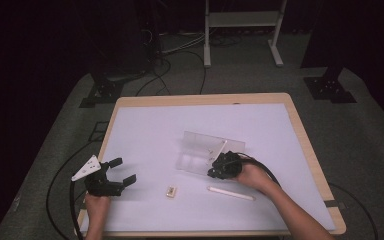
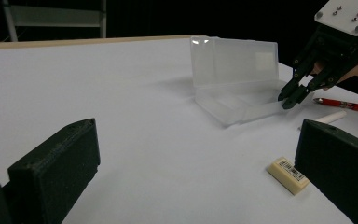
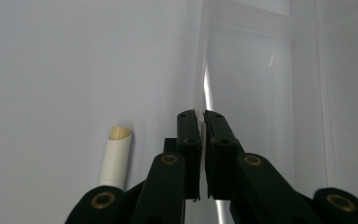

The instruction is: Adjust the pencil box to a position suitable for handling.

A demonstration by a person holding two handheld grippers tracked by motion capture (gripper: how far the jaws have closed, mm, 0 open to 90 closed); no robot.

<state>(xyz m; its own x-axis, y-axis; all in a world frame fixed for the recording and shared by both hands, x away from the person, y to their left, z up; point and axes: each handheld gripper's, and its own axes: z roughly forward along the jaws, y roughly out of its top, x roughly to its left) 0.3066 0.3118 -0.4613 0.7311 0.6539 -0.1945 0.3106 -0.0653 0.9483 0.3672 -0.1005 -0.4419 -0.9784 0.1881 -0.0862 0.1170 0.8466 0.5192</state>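
An open clear plastic box [image 1: 207, 150] lies near the table's middle, its lid standing up behind its tray [image 2: 235, 70]. My right gripper [image 1: 214, 171] points down at the tray's near wall [image 3: 204, 84]. Its jaws [image 3: 202, 116] are shut on that thin clear wall; the left gripper view shows its tips [image 2: 291, 99] at the tray's edge. My left gripper [image 1: 122, 171] rests near the table's left front edge with jaws wide open [image 2: 196, 186] and nothing between them. It faces the box from a distance.
A white stick [image 1: 231, 193] [image 2: 328, 117] [image 3: 115, 156] lies just beside the right gripper, outside the box. A small cream eraser [image 1: 171, 191] [image 2: 287, 174] sits between the two hands. A red pen [image 2: 345, 105] lies behind the right gripper. The white table top [image 1: 150, 130] has a wooden rim.
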